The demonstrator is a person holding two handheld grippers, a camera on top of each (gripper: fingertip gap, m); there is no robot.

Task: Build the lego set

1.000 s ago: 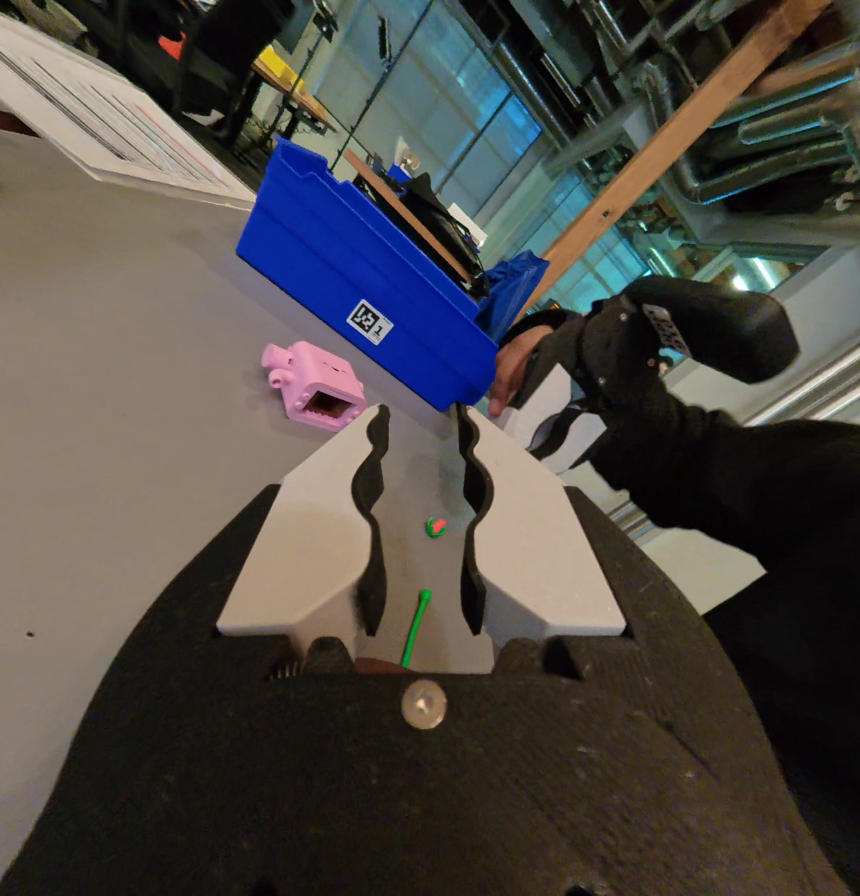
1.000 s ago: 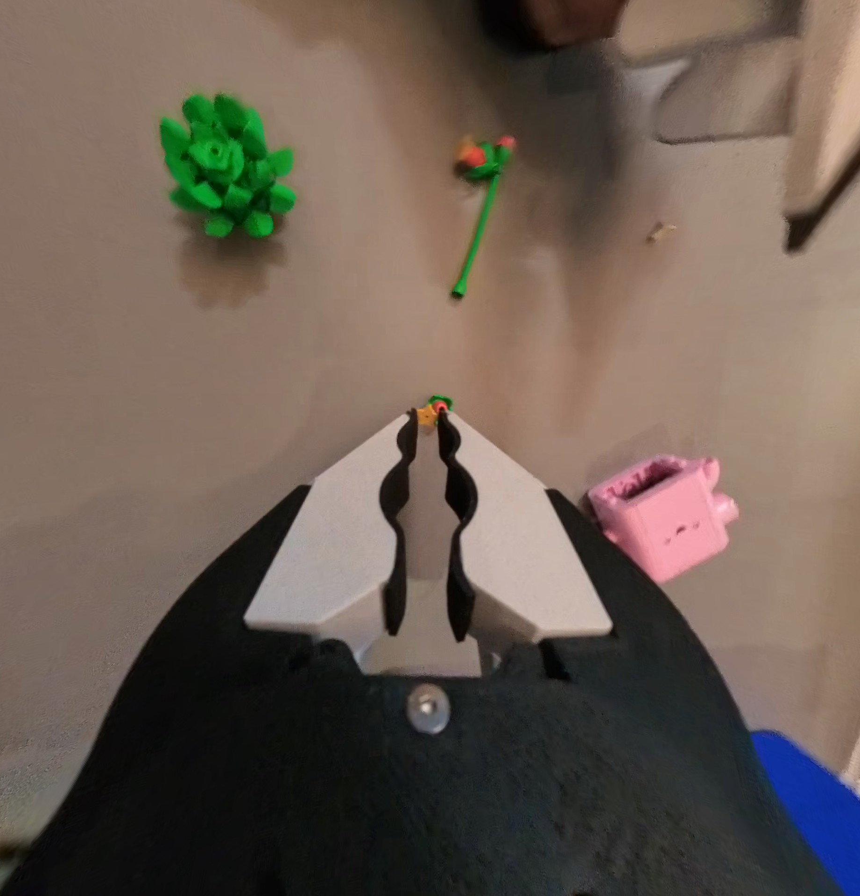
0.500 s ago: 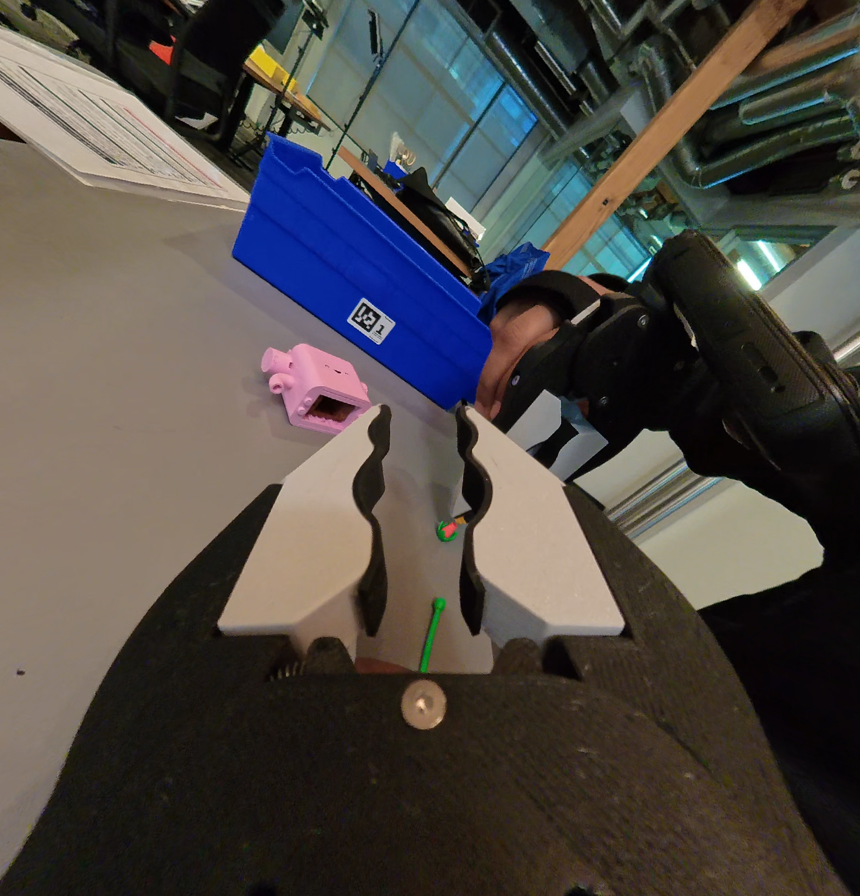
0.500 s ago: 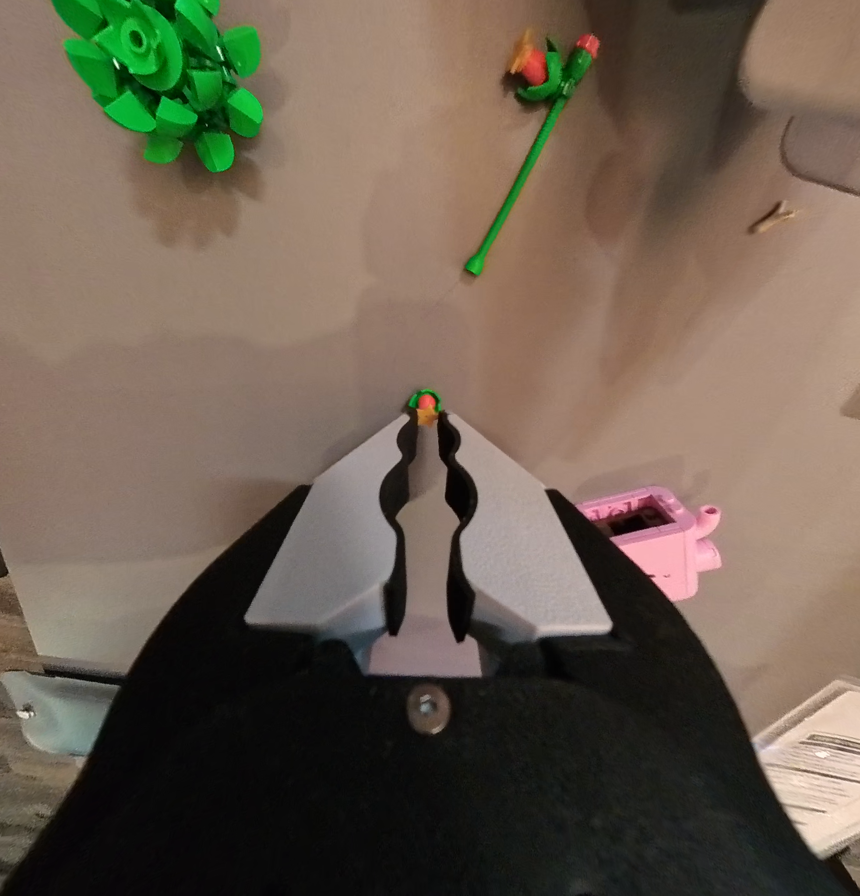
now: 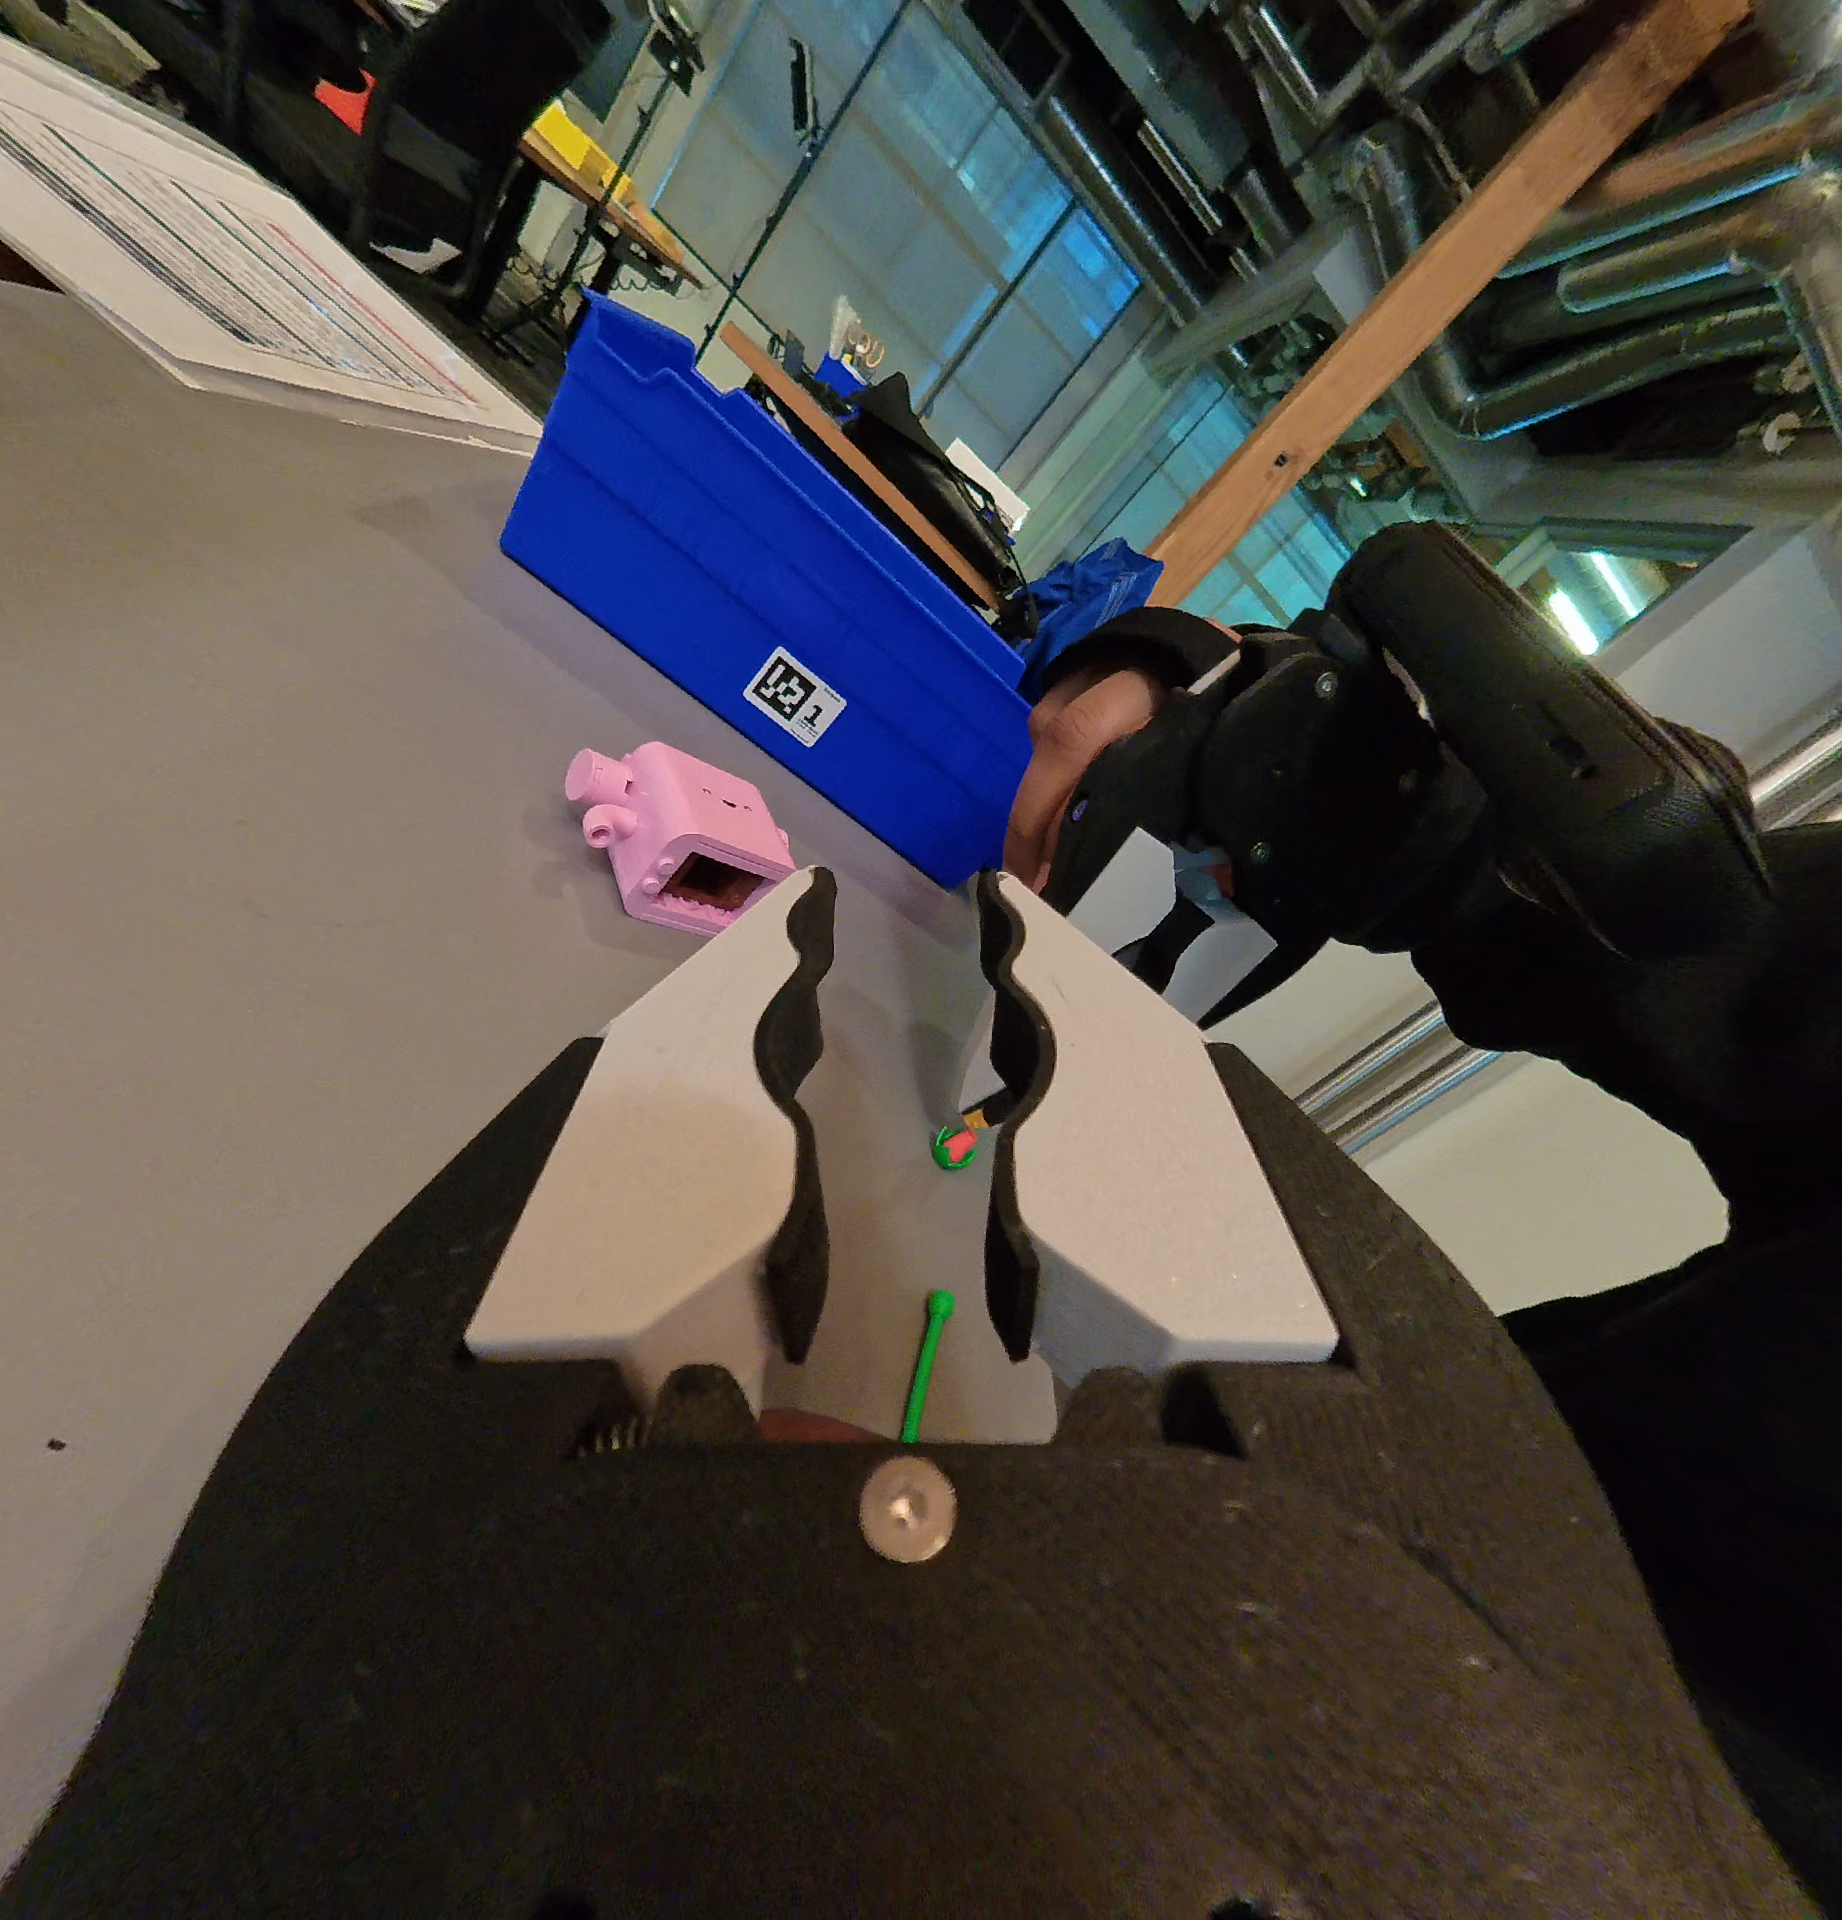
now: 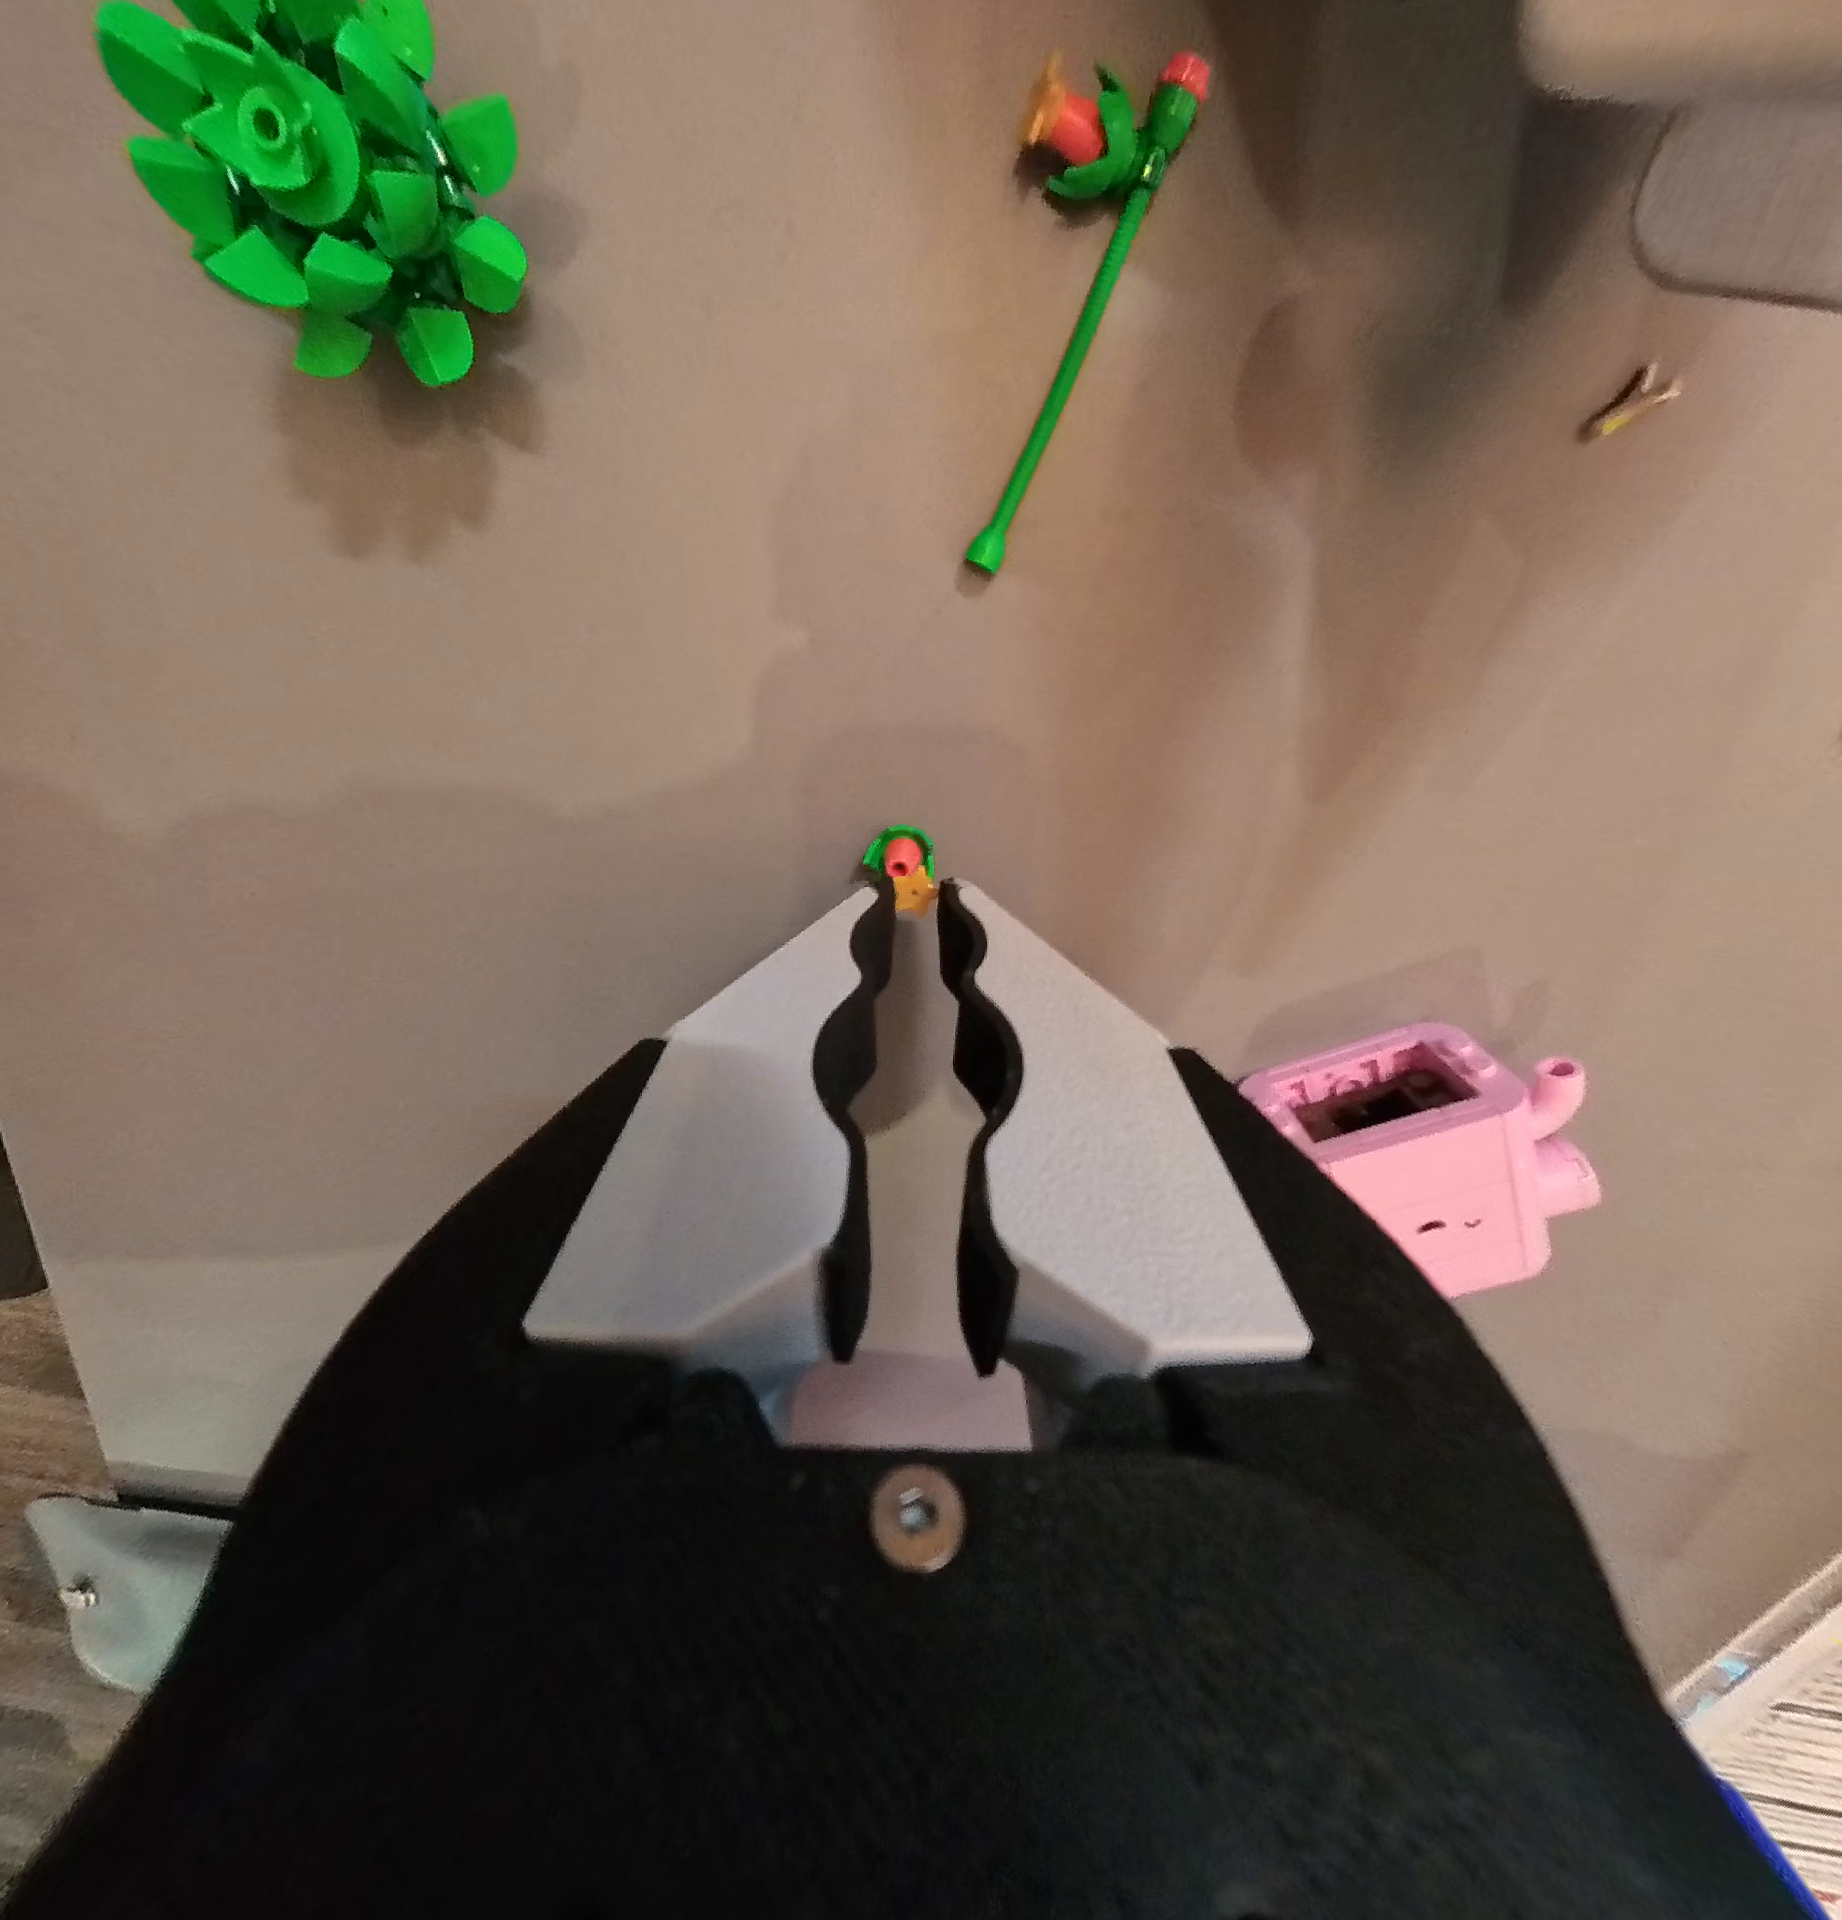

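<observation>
The right gripper (image 6: 909,885) pinches a tiny flower bud (image 6: 902,871) at its tips, above the grey surface (image 6: 273,644). The left gripper (image 5: 904,883) is open and holds nothing, with a green stem (image 5: 925,1363) lying on the surface between its fingers. A leafy green plant (image 6: 314,197), a flower on a stem (image 6: 1093,239) and a pink pot (image 6: 1416,1153) lie apart on the surface. A blue bin (image 5: 730,582) stands near the pot.
</observation>
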